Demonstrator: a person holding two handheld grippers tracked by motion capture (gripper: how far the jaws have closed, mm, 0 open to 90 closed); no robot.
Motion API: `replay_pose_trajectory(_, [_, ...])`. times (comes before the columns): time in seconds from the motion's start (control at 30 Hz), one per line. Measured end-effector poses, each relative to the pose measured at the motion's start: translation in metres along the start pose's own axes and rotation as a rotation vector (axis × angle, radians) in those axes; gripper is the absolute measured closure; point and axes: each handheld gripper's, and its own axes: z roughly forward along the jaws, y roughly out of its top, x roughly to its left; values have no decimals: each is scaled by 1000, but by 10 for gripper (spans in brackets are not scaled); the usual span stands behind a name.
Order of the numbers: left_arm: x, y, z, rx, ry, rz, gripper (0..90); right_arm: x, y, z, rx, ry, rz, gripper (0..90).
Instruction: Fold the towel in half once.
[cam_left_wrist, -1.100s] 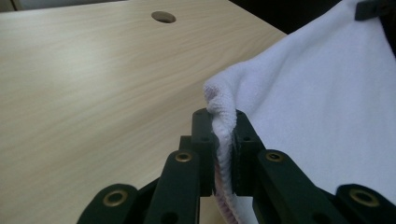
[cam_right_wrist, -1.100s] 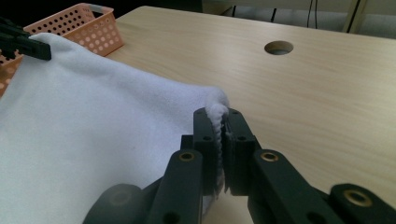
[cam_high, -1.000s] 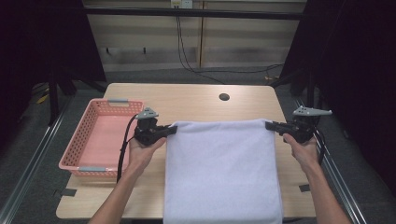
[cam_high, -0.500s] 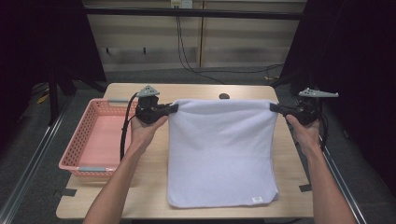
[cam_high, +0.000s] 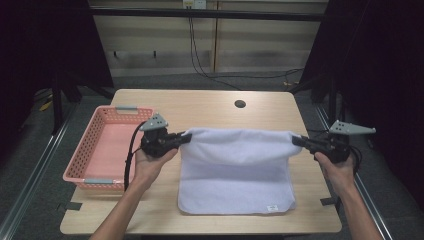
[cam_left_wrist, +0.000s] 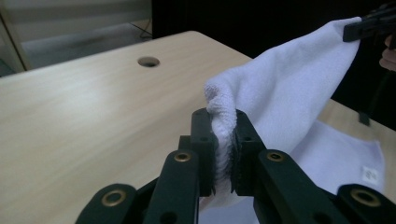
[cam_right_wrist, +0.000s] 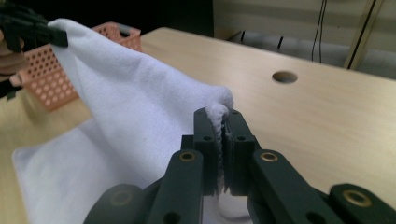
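Beside the pink basket (cam_high: 107, 145), both tongs clamp a white towel's (cam_high: 235, 175) corners.

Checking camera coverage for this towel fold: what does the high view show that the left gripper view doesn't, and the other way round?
High view alone: the pink basket at the table's left and the left gripper from outside, pinching a towel corner. Left gripper view alone: a close look at its pads clamped on the bunched cloth. Both: the white towel, its label, the table's round hole and the right gripper.
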Motion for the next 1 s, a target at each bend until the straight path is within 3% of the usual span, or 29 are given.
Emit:
replay_pose_trajectory(0.07, [-11,-13,-5,5,-13,-8,820,10,-13,-6,12,25,-3,858])
replay_pose_trajectory(0.13, [-20,-24,-7,48,20,23,818,19,-26,-10,40,34,-7,856])
replay_pose_trajectory(0.17, [-23,-34,-8,72,4,5,818,22,-30,-11,51,44,-11,854])
replay_pose_trajectory(0.27, [-27,-50,-10,95,-12,13,799,37,-52,-15,108,73,-19,844])
replay_pose_trajectory(0.33, [-28,-63,-12,106,-17,-3,786,43,-67,-16,145,87,-11,823])
replay_pose_trajectory(0.47, [-33,-84,-16,189,-4,6,777,50,-93,-19,214,93,-4,789])
replay_pose_trajectory(0.63, [-40,-106,-29,248,-41,13,775,55,-111,-27,250,126,10,747])
replay_pose_trajectory(0.77, [-49,-121,-37,306,-64,14,721,59,-119,-36,262,146,14,657])
replay_pose_trajectory(0.83, [-53,-124,-43,306,-93,13,679,61,-120,-40,270,137,12,605])
replay_pose_trajectory(1.0, [-56,-121,-58,231,-149,-5,528,68,-120,-48,262,124,10,519])
